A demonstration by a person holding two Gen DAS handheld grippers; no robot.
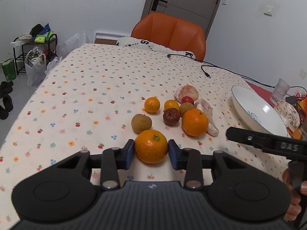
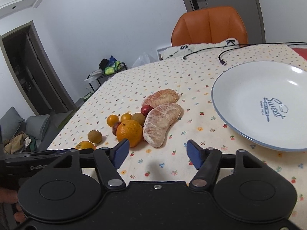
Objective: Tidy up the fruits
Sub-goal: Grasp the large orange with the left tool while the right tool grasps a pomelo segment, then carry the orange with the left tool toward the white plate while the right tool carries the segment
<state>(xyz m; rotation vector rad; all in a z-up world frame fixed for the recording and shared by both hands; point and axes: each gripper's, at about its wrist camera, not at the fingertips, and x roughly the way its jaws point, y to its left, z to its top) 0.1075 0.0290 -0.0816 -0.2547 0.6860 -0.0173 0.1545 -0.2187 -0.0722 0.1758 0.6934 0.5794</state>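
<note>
My left gripper (image 1: 151, 150) is shut on a large orange (image 1: 151, 146), its blue pads pressed against both sides just above the floral tablecloth. Beyond it lies a cluster of fruit: a second large orange (image 1: 194, 122), two small oranges (image 1: 152, 104), a brown round fruit (image 1: 141, 123), a dark red fruit (image 1: 171, 117) and two peeled pomelo segments (image 1: 206, 117). My right gripper (image 2: 157, 149) stands open over bare cloth, just short of the near pomelo segment (image 2: 162, 122). The white blue-rimmed plate (image 2: 249, 88) lies to its right with nothing in it.
Two black cables (image 1: 205, 71) run across the far right of the table. A glass (image 1: 281, 92) and some packets (image 1: 289, 113) stand behind the plate. An orange chair (image 1: 168, 32) is at the far edge. The left half of the cloth (image 1: 67, 105) is bare.
</note>
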